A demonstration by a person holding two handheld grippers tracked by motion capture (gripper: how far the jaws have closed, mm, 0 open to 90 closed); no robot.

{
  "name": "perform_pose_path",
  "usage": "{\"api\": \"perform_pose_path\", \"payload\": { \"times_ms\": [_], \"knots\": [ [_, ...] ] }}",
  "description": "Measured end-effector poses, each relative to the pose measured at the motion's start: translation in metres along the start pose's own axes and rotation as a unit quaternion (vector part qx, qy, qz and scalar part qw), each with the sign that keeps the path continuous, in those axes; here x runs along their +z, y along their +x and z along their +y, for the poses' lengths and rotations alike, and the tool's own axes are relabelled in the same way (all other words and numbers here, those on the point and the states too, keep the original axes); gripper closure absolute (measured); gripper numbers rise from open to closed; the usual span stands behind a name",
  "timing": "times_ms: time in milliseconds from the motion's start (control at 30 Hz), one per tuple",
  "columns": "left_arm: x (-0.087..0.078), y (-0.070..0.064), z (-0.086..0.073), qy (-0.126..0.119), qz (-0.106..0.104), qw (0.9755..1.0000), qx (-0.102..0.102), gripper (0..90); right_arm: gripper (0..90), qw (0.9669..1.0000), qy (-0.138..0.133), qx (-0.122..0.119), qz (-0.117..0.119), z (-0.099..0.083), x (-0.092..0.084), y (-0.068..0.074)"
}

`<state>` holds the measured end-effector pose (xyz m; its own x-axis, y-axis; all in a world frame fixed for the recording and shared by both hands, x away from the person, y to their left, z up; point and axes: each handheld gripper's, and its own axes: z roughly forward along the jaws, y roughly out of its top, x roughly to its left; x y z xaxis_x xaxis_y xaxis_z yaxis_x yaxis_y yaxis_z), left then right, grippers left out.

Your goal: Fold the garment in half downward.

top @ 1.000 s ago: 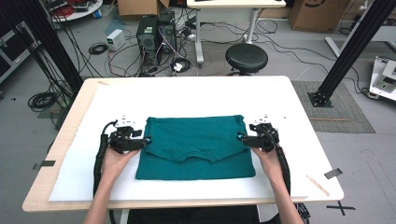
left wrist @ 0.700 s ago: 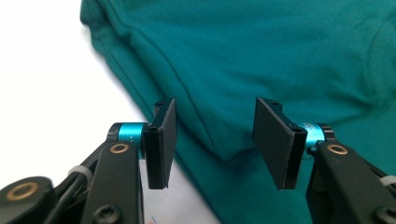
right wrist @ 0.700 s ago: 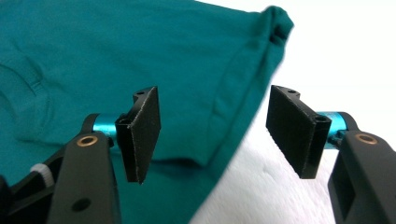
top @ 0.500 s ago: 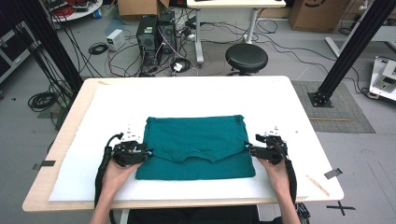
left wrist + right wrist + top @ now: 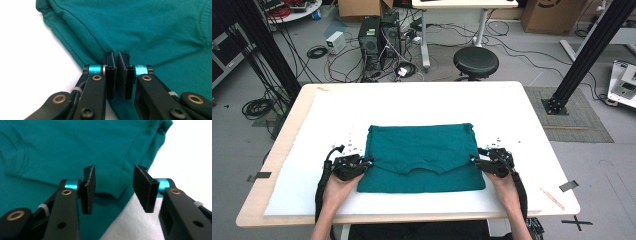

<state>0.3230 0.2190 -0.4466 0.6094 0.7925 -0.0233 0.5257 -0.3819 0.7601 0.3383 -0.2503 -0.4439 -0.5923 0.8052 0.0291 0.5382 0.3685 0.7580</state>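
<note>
Since the earlier high views, both hands have come down toward the bottom of the frame, from the upper corners of the garment to its lower side edges, and both claws have just been closing.

High view: a teal T-shirt [image 5: 422, 157], folded into a rectangle, lies flat at the centre of the frame on the white sheet [image 5: 412, 102] covering the desk [image 5: 287, 120]. The left claw [image 5: 363, 163] sits at the shirt's left edge, lower centre-left of the frame. The right claw [image 5: 477, 161] sits at the right edge, lower centre-right. A black stool [image 5: 476, 60] stands on the floor beyond the desk, top centre.

Left gripper view: the left claw [image 5: 117, 75] rises from the bottom centre with its jaws brought nearly together, only a thin slit between the pads. The shirt's [image 5: 140, 30] folded edge runs diagonally from upper left to just behind the pads; whether cloth is pinched in the slit cannot be told.

Right gripper view: the right claw [image 5: 117, 191] stands partly apart, a clear gap between the pads. The shirt's [image 5: 62, 147] edge lies behind and below that gap, centre of frame, the pads not pressing it. White sheet [image 5: 190, 152] occupies the right side.
</note>
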Motion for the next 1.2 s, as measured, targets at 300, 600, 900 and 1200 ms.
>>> {"api": "perform_pose_path", "payload": {
  "times_ms": [300,600,900,1200],
  "knots": [
    [0.0,0.003,-0.002,-0.008,-0.008,0.9999,-0.006,84.8,61.7,0.9995,0.022,-0.012,-0.022,0.0,0.008,0.006],
    [-0.003,0.003,-0.003,-0.016,-0.013,0.9996,-0.017,85.6,83.9,0.9994,0.014,-0.024,-0.021,-0.001,0.005,0.009],
    [-0.019,0.002,0.003,-0.031,-0.025,0.9992,-0.009,86.0,84.2,0.9998,0.0,-0.021,-0.006,0.001,-0.006,0.008],
    [-0.034,-0.004,0.0,-0.03,-0.036,0.9989,0.007,86.0,86.2,0.9994,-0.009,-0.029,0.016,0.003,-0.025,0.014]
  ]
}}
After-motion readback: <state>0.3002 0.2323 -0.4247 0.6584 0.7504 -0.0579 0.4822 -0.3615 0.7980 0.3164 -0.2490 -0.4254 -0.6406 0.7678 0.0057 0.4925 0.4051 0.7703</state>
